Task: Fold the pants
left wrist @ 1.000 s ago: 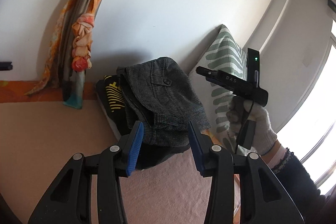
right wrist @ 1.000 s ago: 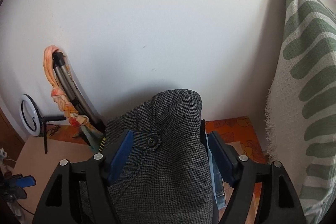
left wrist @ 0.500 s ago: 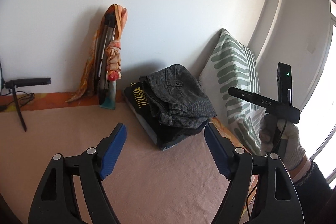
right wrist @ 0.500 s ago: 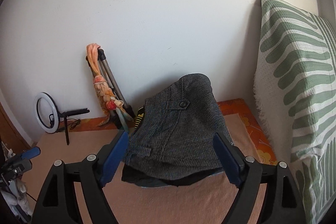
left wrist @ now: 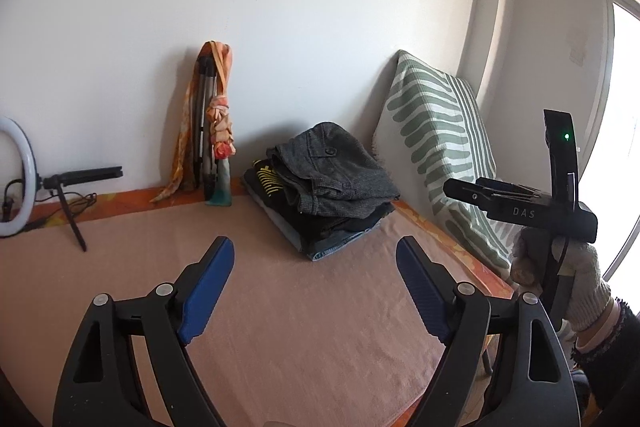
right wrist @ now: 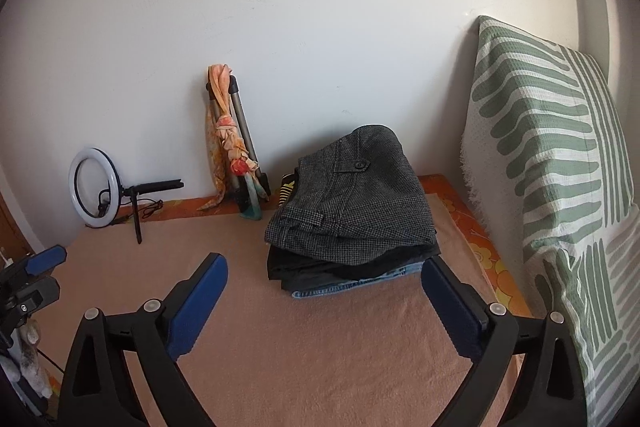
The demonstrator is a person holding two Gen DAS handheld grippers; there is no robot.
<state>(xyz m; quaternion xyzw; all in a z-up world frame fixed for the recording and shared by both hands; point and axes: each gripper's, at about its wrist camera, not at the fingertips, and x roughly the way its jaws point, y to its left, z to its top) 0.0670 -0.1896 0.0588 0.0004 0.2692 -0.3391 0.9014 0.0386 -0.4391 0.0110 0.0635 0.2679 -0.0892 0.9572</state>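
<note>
Folded grey tweed pants (left wrist: 334,175) lie on top of a stack of folded clothes by the far wall, on a pink blanket (left wrist: 312,311). They also show in the right wrist view (right wrist: 352,207), over black garments and blue jeans (right wrist: 352,281). My left gripper (left wrist: 314,279) is open and empty, well back from the stack. My right gripper (right wrist: 324,297) is open and empty, just short of the stack's near edge. Its body also shows in the left wrist view (left wrist: 524,207), held in a gloved hand.
A green-striped pillow (right wrist: 556,163) leans on the wall at the right. A folded tripod with an orange scarf (right wrist: 230,143) stands left of the stack. A ring light (right wrist: 94,187) on a small stand sits at the far left. The left gripper's tip (right wrist: 44,259) shows at the left edge.
Both grippers have let go of the grey pants, opened wide and pulled back from the stack. The pants stay on top of the pile.
</note>
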